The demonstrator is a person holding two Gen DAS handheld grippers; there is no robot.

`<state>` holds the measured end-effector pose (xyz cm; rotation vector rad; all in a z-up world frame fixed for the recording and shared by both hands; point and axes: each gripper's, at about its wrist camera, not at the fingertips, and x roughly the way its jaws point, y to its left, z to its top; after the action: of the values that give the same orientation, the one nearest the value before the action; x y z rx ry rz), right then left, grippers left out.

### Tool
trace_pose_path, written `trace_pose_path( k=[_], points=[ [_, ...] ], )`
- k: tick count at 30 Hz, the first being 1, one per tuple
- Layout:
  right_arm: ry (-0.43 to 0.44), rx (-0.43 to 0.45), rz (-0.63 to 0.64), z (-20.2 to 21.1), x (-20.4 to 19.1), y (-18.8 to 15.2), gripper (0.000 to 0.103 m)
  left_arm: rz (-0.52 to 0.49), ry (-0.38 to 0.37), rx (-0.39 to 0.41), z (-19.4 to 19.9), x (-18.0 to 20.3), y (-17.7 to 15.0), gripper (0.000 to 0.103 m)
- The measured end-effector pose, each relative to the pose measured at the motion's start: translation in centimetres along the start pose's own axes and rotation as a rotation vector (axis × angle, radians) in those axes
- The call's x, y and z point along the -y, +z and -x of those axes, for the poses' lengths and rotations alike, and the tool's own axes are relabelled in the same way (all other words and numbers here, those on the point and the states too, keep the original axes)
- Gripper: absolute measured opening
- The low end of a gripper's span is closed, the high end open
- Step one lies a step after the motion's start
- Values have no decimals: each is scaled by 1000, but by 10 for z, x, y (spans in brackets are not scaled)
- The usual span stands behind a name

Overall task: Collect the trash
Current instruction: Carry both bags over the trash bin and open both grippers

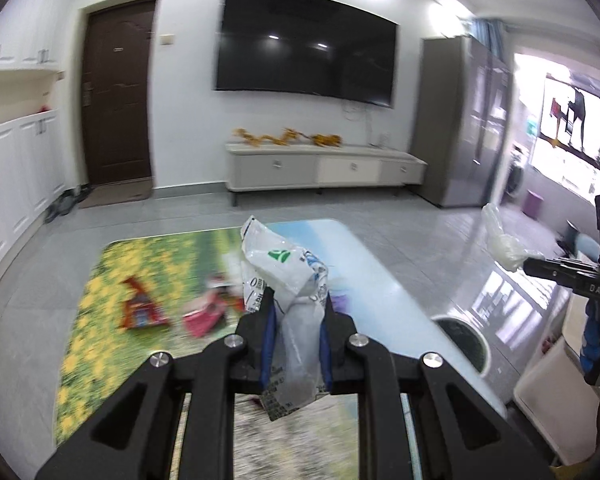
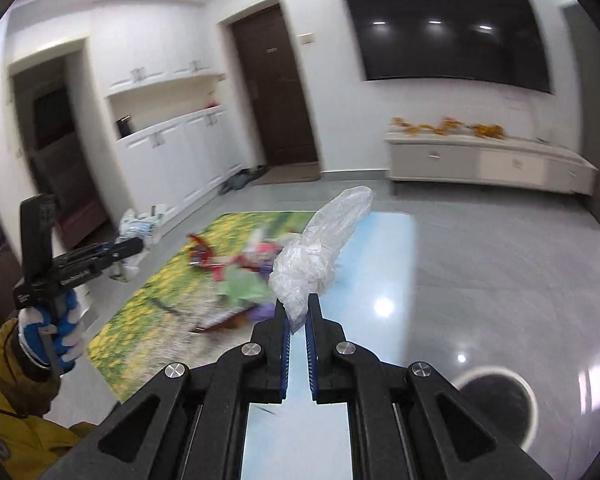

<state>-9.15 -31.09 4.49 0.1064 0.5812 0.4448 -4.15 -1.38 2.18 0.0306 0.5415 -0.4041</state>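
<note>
My left gripper [image 1: 298,300] is shut on a white printed plastic wrapper [image 1: 280,272] with a green logo, held above the table. My right gripper [image 2: 298,300] is shut on a crumpled clear plastic bag [image 2: 324,252], also held up in the air. In the left wrist view the right gripper [image 1: 528,264] shows at the right edge with the clear bag [image 1: 500,240]. In the right wrist view the left gripper [image 2: 136,246] shows at the left with its wrapper [image 2: 140,228]. More trash, red, pink and green wrappers [image 2: 236,272], lies on the table [image 2: 392,240].
The table has a flower-print mat [image 1: 100,292]. A round black bin with a white rim [image 2: 496,404] stands on the floor at the right. A TV cabinet [image 1: 324,168], a dark door [image 1: 118,96], white cupboards [image 2: 176,152] and a grey fridge [image 1: 460,120] line the walls.
</note>
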Motion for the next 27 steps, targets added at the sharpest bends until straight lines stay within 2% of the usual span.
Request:
trace_pose_path(
  k=[4,10,14,18,23,27],
  points=[
    [-125,8,-94,26,54,-28,7,-73,-72,-52,-35,49,12,17],
    [-244,-12,-223,46,126,-74,7,-160,-187,-146,-97,134,29,17],
    [-279,-48,-315,45,174,-101,7,-199,-266,-218,-143,192,34,17],
    [-282,-85,-373,38,211,-115,7,-219,-329,-295,-190,246,31,18],
    [-284,-135,-436,24,254,-129,7,-221,-381,-381,-242,291,19,20],
    [-275,-175,-464,5,279,-138,7,-216,-404,-431,-271,309,6,21]
  ],
)
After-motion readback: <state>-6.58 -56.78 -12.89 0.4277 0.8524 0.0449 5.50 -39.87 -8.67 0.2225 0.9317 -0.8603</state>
